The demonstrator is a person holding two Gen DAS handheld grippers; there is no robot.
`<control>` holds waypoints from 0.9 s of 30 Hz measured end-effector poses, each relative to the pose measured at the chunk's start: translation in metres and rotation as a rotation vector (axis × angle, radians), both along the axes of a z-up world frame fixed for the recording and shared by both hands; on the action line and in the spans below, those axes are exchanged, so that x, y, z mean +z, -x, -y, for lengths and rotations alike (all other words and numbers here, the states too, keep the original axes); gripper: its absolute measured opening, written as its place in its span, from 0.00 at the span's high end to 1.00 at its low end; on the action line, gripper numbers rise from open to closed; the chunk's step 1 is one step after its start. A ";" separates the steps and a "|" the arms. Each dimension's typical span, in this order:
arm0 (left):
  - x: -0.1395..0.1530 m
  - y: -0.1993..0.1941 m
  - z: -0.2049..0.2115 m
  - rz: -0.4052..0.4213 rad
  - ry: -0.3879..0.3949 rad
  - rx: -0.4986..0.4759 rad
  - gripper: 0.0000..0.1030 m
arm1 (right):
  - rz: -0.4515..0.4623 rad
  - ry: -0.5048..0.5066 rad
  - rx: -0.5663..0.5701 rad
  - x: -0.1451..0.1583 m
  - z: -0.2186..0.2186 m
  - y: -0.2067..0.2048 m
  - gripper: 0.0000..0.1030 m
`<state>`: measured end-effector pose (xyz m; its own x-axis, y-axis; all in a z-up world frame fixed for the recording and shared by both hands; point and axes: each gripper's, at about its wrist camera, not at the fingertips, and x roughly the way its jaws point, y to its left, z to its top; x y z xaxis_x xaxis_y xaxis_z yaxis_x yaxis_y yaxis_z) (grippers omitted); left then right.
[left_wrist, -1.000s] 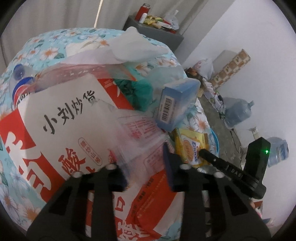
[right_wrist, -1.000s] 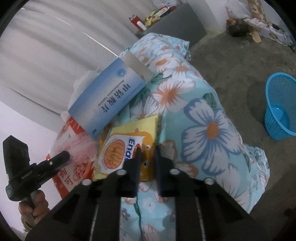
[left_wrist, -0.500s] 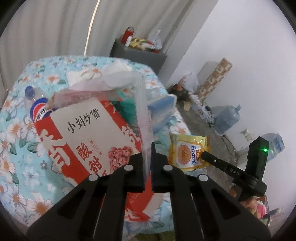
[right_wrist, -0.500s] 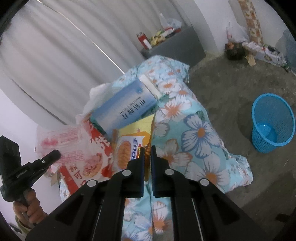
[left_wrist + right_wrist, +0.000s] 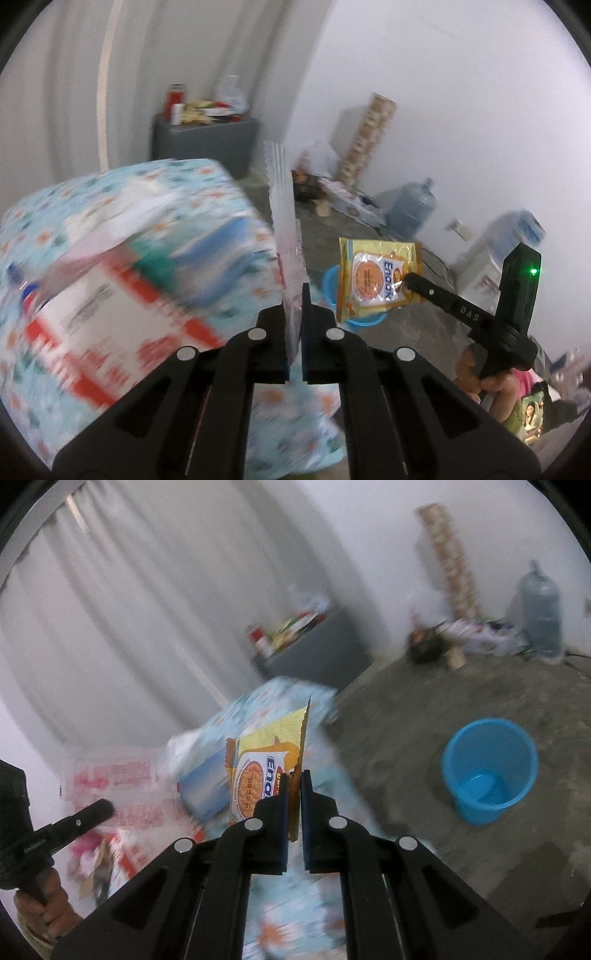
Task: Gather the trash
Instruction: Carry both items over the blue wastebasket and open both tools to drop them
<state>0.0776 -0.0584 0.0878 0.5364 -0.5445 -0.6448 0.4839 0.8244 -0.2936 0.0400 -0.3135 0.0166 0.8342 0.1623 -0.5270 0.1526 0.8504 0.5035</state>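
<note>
Carrying both pieces across to the blue bin [image 5: 489,771] on the floor is the job now, and I'd say bring each one right over the rim before letting go, since thin wrappers drift. Left gripper [image 5: 294,325] is pinched tight on a clear plastic wrapper [image 5: 284,206] standing edge-on above the flowered bedcover [image 5: 129,206]. Right gripper [image 5: 294,805] is clamped on the yellow snack packet [image 5: 266,771], held clear of the bed.
</note>
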 end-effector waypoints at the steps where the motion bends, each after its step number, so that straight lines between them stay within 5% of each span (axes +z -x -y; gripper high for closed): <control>1: 0.000 -0.006 0.014 -0.006 -0.007 -0.030 0.98 | 0.004 0.007 -0.048 0.000 0.014 0.003 0.94; 6: -0.013 -0.045 0.113 -0.037 -0.068 -0.177 0.98 | -0.026 0.085 -0.285 -0.011 0.071 0.010 0.94; 14: -0.095 -0.109 0.274 -0.149 -0.224 -0.375 0.98 | -0.172 0.065 -0.548 -0.079 0.164 -0.010 0.94; 23: -0.191 -0.156 0.387 -0.234 -0.349 -0.488 0.97 | -0.354 -0.067 -0.635 -0.192 0.247 -0.045 0.92; 24: -0.199 -0.160 0.397 -0.241 -0.354 -0.490 0.91 | -0.370 -0.089 -0.630 -0.205 0.256 -0.053 0.91; 26: -0.216 -0.165 0.410 -0.261 -0.377 -0.485 0.59 | -0.401 -0.124 -0.631 -0.230 0.269 -0.064 0.88; 27: -0.224 -0.168 0.412 -0.257 -0.385 -0.469 0.45 | -0.418 -0.143 -0.622 -0.243 0.274 -0.070 0.75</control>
